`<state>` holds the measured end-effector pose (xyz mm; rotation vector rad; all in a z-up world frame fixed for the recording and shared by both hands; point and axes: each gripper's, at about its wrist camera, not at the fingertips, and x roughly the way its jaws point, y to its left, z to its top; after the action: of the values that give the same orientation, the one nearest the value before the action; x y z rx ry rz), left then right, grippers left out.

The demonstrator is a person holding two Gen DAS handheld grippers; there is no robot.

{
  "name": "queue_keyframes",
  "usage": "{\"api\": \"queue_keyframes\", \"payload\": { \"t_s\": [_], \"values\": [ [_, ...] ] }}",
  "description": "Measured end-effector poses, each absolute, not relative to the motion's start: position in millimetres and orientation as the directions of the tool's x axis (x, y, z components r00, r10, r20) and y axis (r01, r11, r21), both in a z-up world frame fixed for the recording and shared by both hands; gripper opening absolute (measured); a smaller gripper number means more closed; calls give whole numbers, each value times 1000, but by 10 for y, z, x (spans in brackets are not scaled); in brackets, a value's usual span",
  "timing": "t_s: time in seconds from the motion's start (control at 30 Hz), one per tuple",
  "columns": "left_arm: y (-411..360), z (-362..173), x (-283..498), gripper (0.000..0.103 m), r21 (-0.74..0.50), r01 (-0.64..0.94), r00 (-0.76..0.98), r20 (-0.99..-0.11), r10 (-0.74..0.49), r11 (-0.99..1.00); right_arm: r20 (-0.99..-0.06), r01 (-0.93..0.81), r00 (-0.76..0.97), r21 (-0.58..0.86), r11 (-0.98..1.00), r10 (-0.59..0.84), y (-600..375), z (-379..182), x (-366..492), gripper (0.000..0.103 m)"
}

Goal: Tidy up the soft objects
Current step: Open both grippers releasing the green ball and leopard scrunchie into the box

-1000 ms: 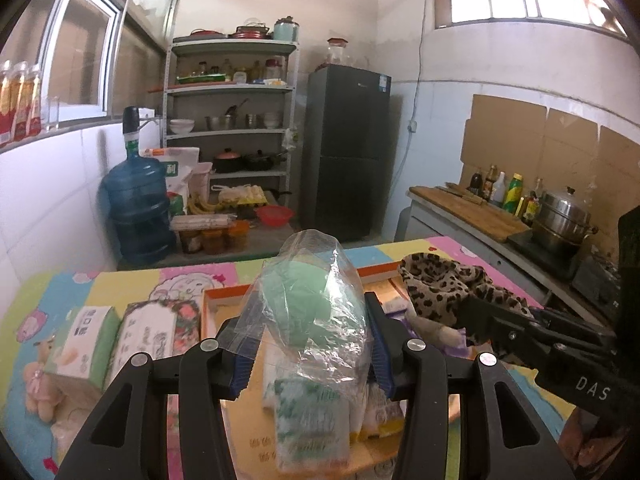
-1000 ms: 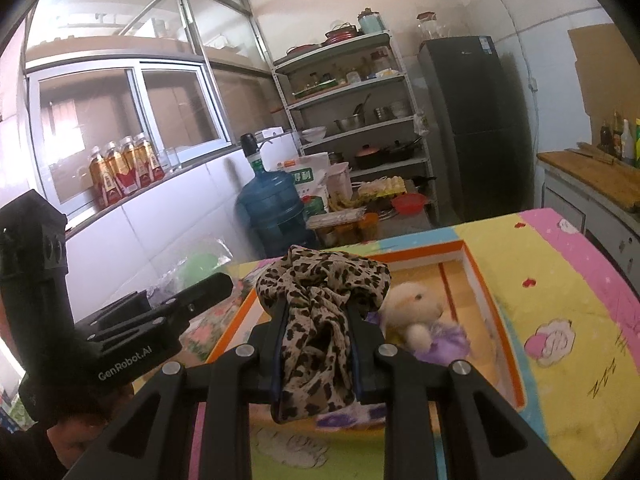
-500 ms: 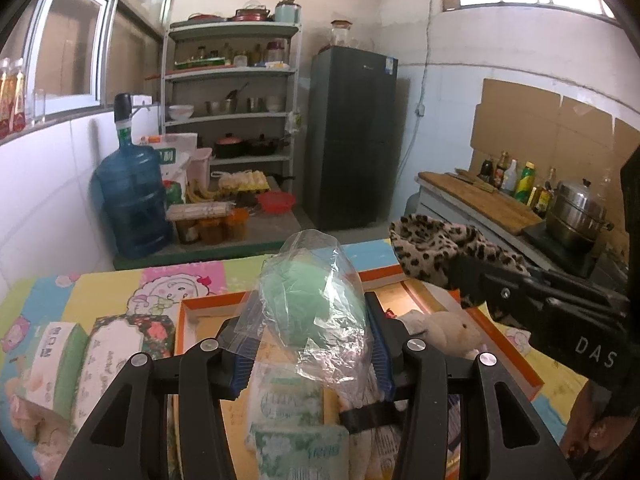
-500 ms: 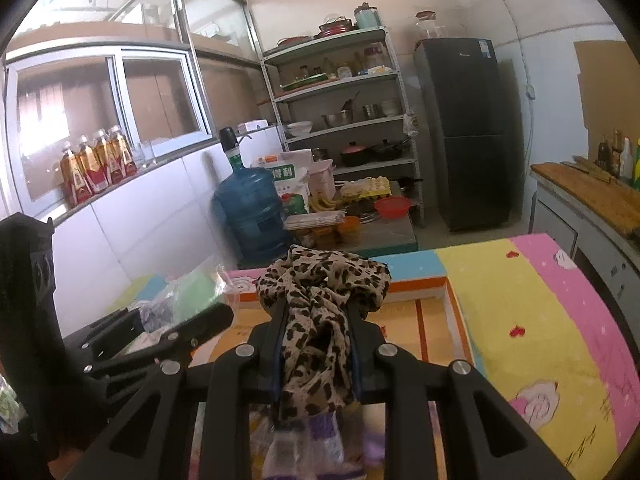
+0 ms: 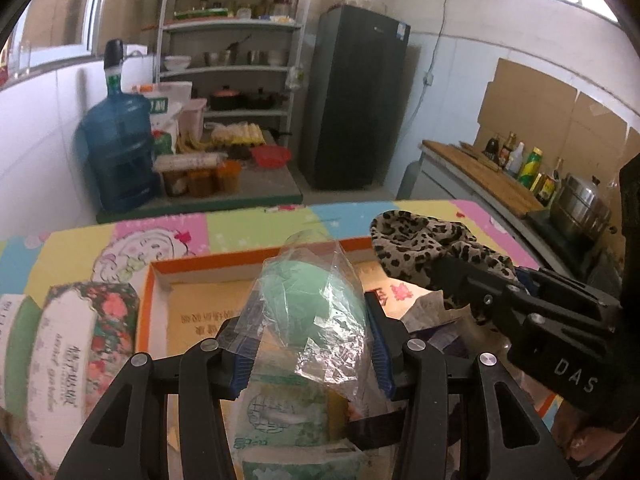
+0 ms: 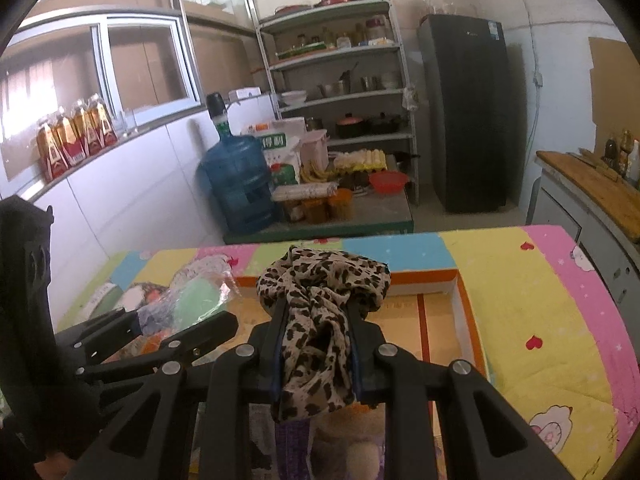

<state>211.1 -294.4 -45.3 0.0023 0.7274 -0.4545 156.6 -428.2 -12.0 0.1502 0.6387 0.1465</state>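
A: Two grippers, each with one soft thing. The left gripper (image 5: 308,344) has its jaws part-way open and pressed on a clear plastic bag (image 5: 316,320) with something pale green inside; the right gripper (image 6: 318,344) has its jaws nearly together, clamped on a leopard-print cloth (image 6: 320,304) that bunches above the fingers and hangs below them.

B: And where are they?

A: Both are held above one orange-rimmed cardboard box (image 5: 200,264) lying on the colourful cartoon mat (image 6: 540,288). The far end of the box floor is bare. At the near end lie green-printed tissue packs (image 5: 280,412), at least two, and a beige plush toy (image 6: 352,440), blurred beneath the right gripper.

B: Anything outside the box?

A: Two more packs just left of it: a floral one (image 5: 84,340) and a green-and-white one (image 5: 16,344), side by side on the mat.
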Motion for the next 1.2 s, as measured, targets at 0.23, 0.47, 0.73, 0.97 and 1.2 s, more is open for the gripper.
{"api": "queue_keyframes", "payload": {
  "t_s": [0.23,0.47,0.73,0.97,1.2],
  "values": [
    [-2900,-521,2178,57,-180,398,618,-672,-408,899,-606,-91,768,216,972,207,-4325,-261,1610,41],
    [-2660,-356,1965,76,-242,400,658,-596,-461,884,-562,-77,793,289,954,234,-4438,-210,1524,62],
    [-2388,39,1493,76,-223,446,728,-472,-497,867,-492,-64,846,290,955,207,-4376,79,1237,62],
    [-2077,258,1143,76,-177,437,774,-426,-469,882,-416,-86,885,296,951,209,-4148,353,848,63],
    [-1753,350,869,76,-143,421,797,-413,-441,896,-405,-109,886,291,950,226,-3851,458,630,63]
  ]
}}
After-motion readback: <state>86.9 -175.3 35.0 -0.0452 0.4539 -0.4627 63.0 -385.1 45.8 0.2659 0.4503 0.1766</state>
